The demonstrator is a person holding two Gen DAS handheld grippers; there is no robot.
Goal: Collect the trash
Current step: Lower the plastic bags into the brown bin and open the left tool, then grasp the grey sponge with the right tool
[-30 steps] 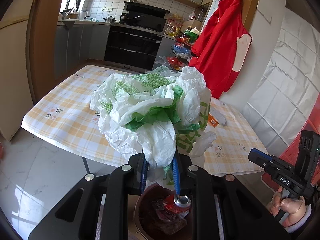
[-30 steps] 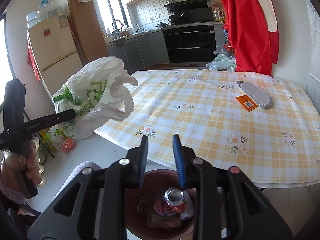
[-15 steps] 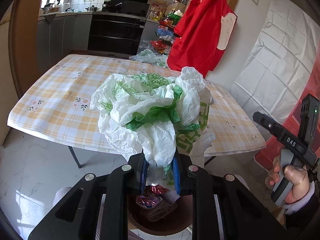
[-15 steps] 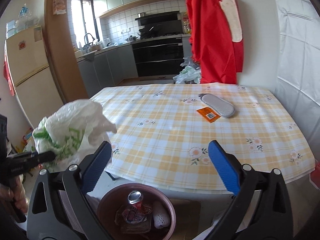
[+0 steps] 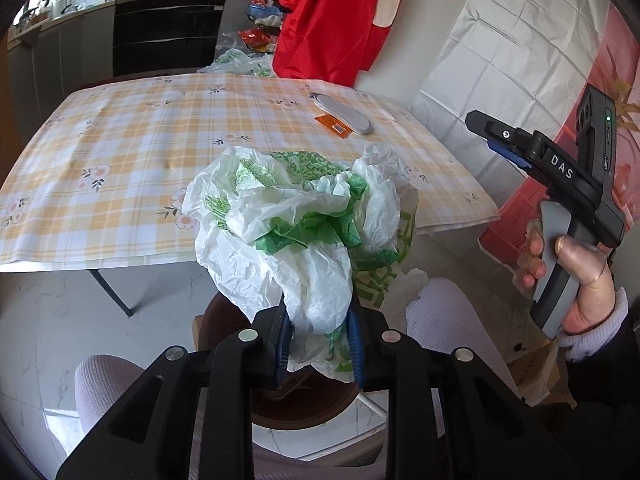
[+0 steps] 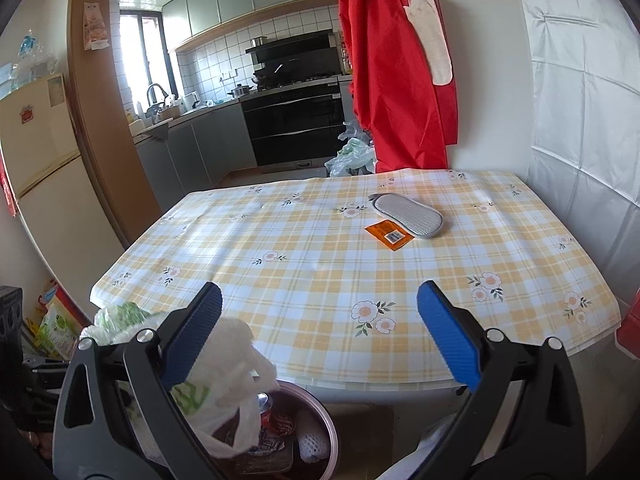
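pinching plastic bag point(image 5: 304, 240): left fingers point(image 5: 320, 338) | right fingers point(image 6: 320, 344): wide apart, empty

Ahead of you the counter point(image 6: 304, 264) wears a yellow plaid cloth with small flowers. Far right on it lies a grey oblong pad point(image 6: 408, 216), and an orange packet point(image 6: 390, 235) sits just beside the pad, on its near left. Behind the counter's far right corner a red garment point(image 6: 400, 80) hangs on the wall. Beyond that you see the kitchen: a black oven point(image 6: 294, 128) under a range hood, grey cabinets to its left, and a cream fridge point(image 6: 36, 152) at far left.
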